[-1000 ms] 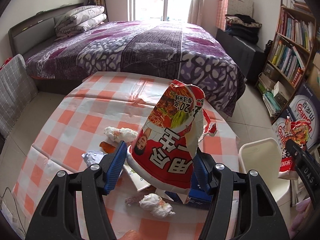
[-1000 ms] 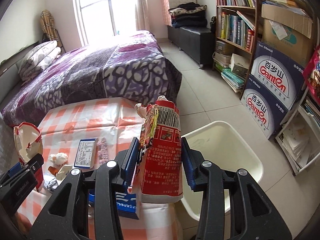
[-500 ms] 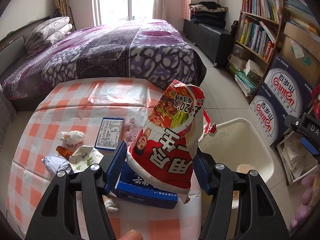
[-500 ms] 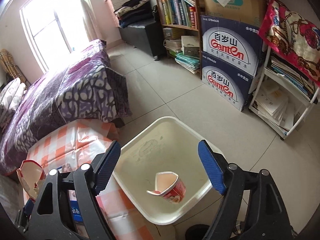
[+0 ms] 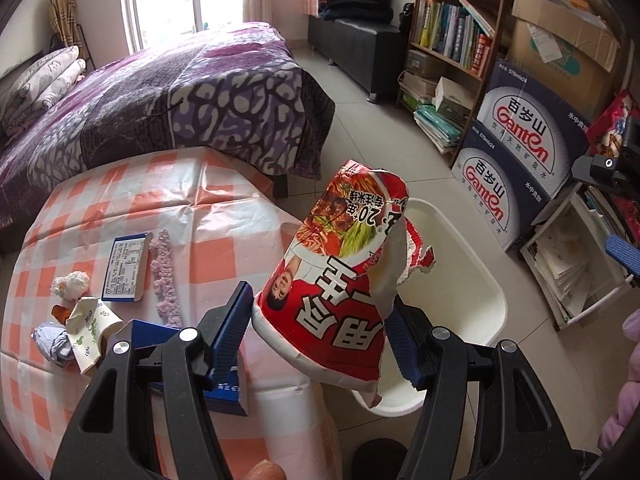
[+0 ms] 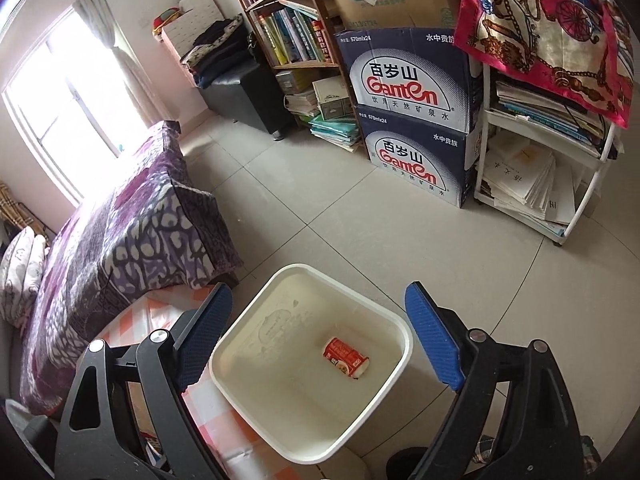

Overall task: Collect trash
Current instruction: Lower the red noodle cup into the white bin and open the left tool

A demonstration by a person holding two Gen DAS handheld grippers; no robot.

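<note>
Sunlit window (image 5: 168, 0), purple-quilted bed (image 5: 160, 96), bookshelf (image 5: 452, 28), pale tiled floor (image 6: 400, 232).

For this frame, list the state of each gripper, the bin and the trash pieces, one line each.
Left gripper: shut on the torn red noodle cup, held tilted over the bin's near edge.
Right gripper: open, nothing between the pads, jaws just opened, above the bin.
White square plastic bin: upright on the floor, no lid.
Small red paper cup: lying on its side on the bin floor.
Blue and white carton: flat on the checked tablecloth.
</note>
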